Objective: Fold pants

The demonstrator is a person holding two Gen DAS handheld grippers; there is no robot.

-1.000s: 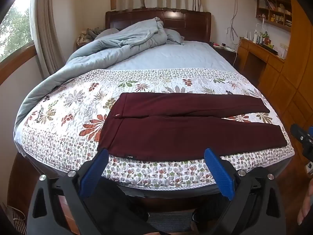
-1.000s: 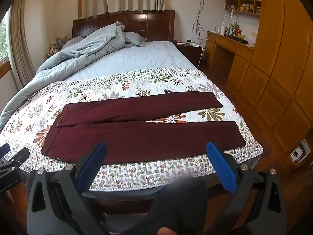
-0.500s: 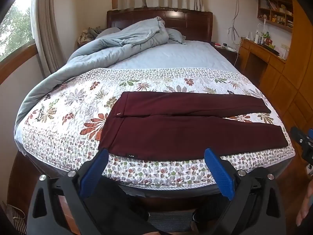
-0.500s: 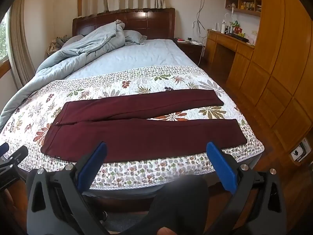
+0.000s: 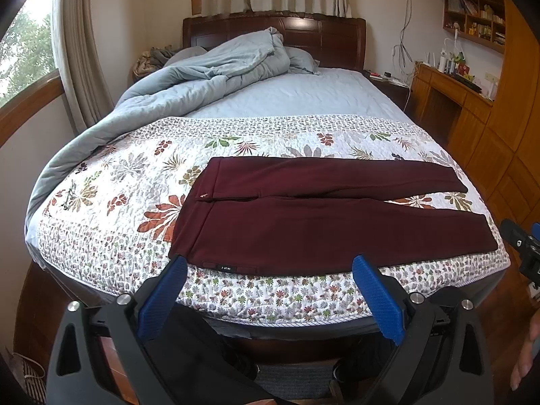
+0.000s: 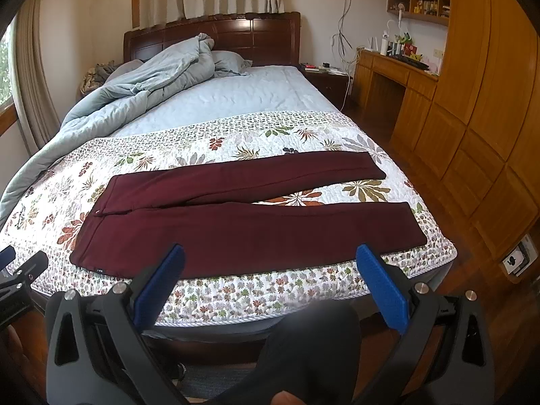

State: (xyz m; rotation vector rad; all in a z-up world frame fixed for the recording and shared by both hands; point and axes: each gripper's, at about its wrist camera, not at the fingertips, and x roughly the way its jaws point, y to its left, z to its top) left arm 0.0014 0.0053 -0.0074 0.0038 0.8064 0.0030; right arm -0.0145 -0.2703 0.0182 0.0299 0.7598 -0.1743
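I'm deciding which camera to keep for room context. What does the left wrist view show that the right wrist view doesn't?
Only the left wrist view shows the window with trees and the right tool's tip. Only the right wrist view shows the wall outlet, more of the wooden wardrobe and the left tool's tip. Both show the maroon pants spread flat on the floral quilt, and each camera's own tool open, off the fabric.

Maroon pants (image 5: 324, 216) spread flat across floral quilt (image 5: 111, 209), waistband to the left, legs parted toward the right. Left gripper (image 5: 270, 265) wide open, holding nothing, short of the bed's near edge. Rumpled blue duvet (image 5: 202, 77) beyond.
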